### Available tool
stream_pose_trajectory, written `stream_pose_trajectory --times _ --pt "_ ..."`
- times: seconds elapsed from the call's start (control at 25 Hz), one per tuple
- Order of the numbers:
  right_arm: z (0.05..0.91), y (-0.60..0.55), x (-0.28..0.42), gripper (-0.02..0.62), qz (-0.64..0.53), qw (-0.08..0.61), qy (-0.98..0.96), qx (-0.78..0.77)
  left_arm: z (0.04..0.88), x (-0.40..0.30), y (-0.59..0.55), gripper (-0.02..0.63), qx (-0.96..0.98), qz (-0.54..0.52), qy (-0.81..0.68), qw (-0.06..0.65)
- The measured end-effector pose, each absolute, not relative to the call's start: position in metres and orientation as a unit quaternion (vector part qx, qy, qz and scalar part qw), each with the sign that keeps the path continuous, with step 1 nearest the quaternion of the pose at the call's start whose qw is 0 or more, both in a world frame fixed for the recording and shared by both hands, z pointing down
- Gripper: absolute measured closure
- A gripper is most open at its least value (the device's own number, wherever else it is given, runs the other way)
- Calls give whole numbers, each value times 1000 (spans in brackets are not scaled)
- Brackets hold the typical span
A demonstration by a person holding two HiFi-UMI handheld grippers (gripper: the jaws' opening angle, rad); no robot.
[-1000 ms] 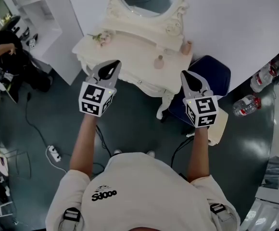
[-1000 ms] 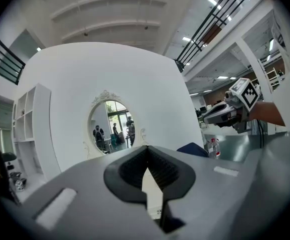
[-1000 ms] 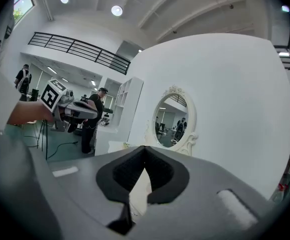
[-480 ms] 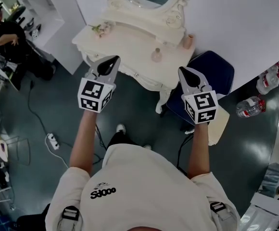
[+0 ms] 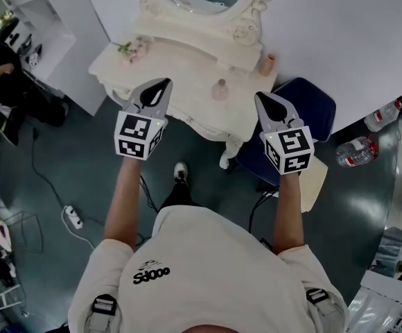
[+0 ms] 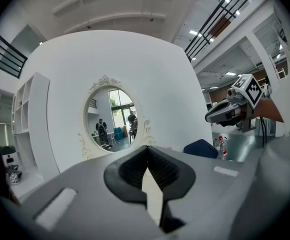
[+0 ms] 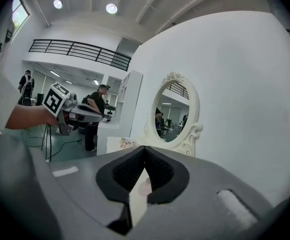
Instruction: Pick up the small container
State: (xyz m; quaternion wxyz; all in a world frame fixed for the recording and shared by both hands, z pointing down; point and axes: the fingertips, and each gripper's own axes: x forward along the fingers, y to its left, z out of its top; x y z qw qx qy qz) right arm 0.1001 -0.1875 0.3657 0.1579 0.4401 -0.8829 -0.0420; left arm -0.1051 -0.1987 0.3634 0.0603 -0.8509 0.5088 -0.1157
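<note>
The small container (image 5: 220, 89), a pink bottle, stands upright with its neck up on the right half of the dressing table (image 5: 180, 68), near the front edge. Bare tabletop surrounds it (a pink cup (image 5: 270, 63) sits well apart, at the back corner). The left gripper (image 5: 161, 83) and right gripper (image 5: 262, 97) hover either side, jaws pressed together, empty. The right gripper view shows it only as a pink blur; the left gripper view shows the oval mirror (image 6: 112, 116) instead.
</note>
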Motion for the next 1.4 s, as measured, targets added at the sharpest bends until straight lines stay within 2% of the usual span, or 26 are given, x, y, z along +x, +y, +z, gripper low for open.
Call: stream_pose_trajectory --times 0.6,0.96,1.16,1.4 --pt "380 -227 78 577 -28 209 -859 467 370 -103 -268 586 -882 -125 452 36" --pt "421 -217 87 478 4 241 -859 452 388 -68 -266 586 -903 -144 405 10" --pt "452 -208 91 466 -9 234 -861 452 405 -56 -253 586 -905 -159 395 -18" --pt "501 -198 95 445 49 231 -877 419 429 -50 -229 586 -891 -175 415 -61"
